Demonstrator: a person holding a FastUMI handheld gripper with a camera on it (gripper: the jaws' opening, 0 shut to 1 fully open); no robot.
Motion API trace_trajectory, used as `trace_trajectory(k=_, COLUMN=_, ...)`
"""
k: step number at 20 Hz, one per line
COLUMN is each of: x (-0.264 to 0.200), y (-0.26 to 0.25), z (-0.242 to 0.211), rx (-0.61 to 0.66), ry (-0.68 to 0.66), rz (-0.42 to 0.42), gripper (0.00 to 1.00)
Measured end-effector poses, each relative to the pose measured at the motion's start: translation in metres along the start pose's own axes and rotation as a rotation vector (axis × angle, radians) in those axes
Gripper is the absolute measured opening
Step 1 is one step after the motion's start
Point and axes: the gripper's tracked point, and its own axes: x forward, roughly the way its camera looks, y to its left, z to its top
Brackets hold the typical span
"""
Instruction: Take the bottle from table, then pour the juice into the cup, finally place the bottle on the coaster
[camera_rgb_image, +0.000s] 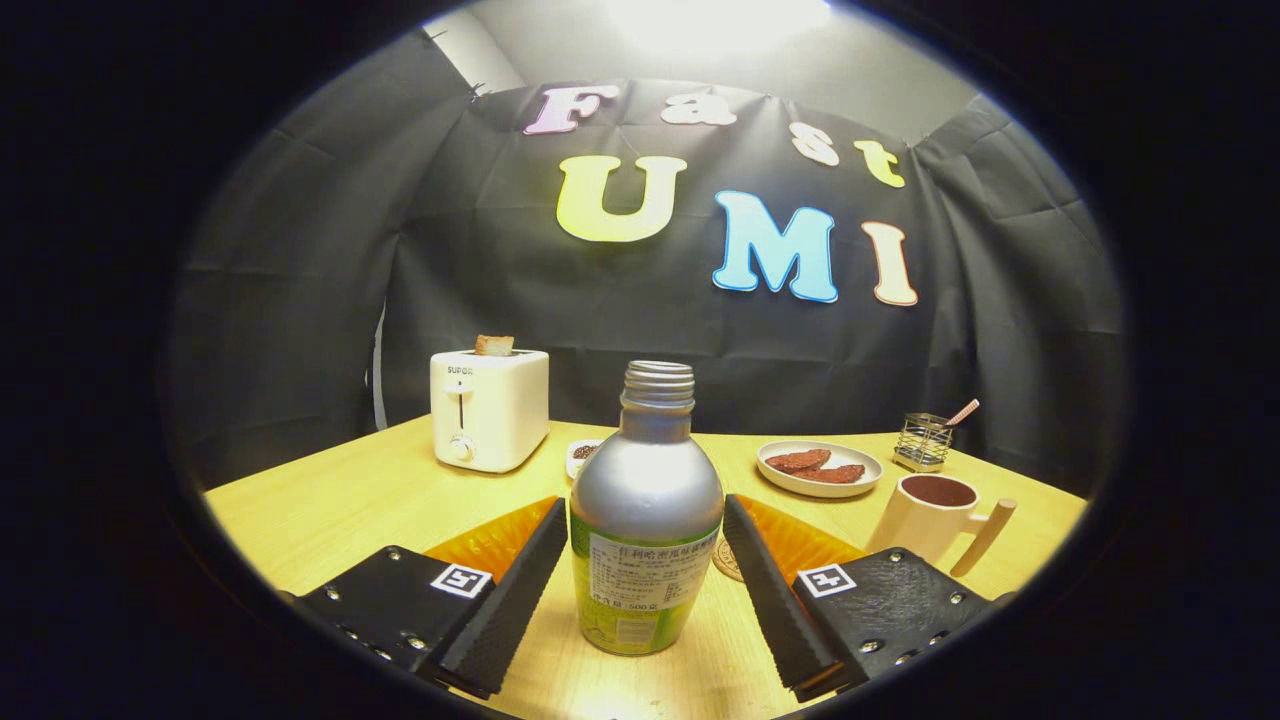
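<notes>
My gripper (645, 575) is level and low over the table (330, 510), fingers spread wide with the bottle (646, 520) standing upright between them. Neither pad touches it; there is a clear gap on each side, the right a little wider than the left.

Handling guess: metal-looking bottle, rigid, so it should take a firm squeeze without denting much. The smooth silver shoulder looks slippery; the label band lower down should give the pads more bite. The cap is off and the neck threads are exposed, so any tilt on lift risks a spill. I can't see the fill level, so I'm assuming it's heavy. I'd close on the straight body at label height, not on the tapered shoulder where the pads would ride upward.

Pose: fingers point straight ahead, symmetric about the bottle, roughly parallel to the tabletop. No roll that I can see.

Just beyond the right finger, a round coaster (729, 560) peeks out from behind the bottle. Further right stands the cup (938, 515), handle out to the right, dark contents inside. Beyond: a plate (820, 468), a wire holder (922, 442), a small dish (582, 455), and a toaster (489, 408) back left.
</notes>
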Motion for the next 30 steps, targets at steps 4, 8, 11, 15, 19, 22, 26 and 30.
trace_trajectory(k=4, x=0.003, y=0.001, z=-0.001, rx=0.024, ry=-0.003, rz=0.016, gripper=0.82)
trace_trajectory(k=8, x=-0.001, y=-0.001, z=0.003, rx=0.069, ry=-0.007, rz=0.03, gripper=0.78)
trace_trajectory(k=11, x=-0.005, y=-0.007, z=0.011, rx=0.137, ry=-0.017, rz=0.023, gripper=0.77)
trace_trajectory(k=15, x=-0.008, y=-0.02, z=0.029, rx=0.243, ry=-0.044, rz=0.022, gripper=0.78)
trace_trajectory(k=19, x=-0.005, y=-0.035, z=0.037, rx=0.374, ry=-0.055, rz=0.029, gripper=0.77)
trace_trajectory(k=22, x=-0.001, y=-0.049, z=0.04, rx=0.466, ry=-0.047, rz=0.014, gripper=0.77)
trace_trajectory(k=26, x=0.004, y=-0.067, z=0.047, rx=0.609, ry=-0.054, rz=0.011, gripper=0.77)
trace_trajectory(k=30, x=0.008, y=-0.077, z=0.048, rx=0.78, ry=-0.053, rz=0.039, gripper=0.77)
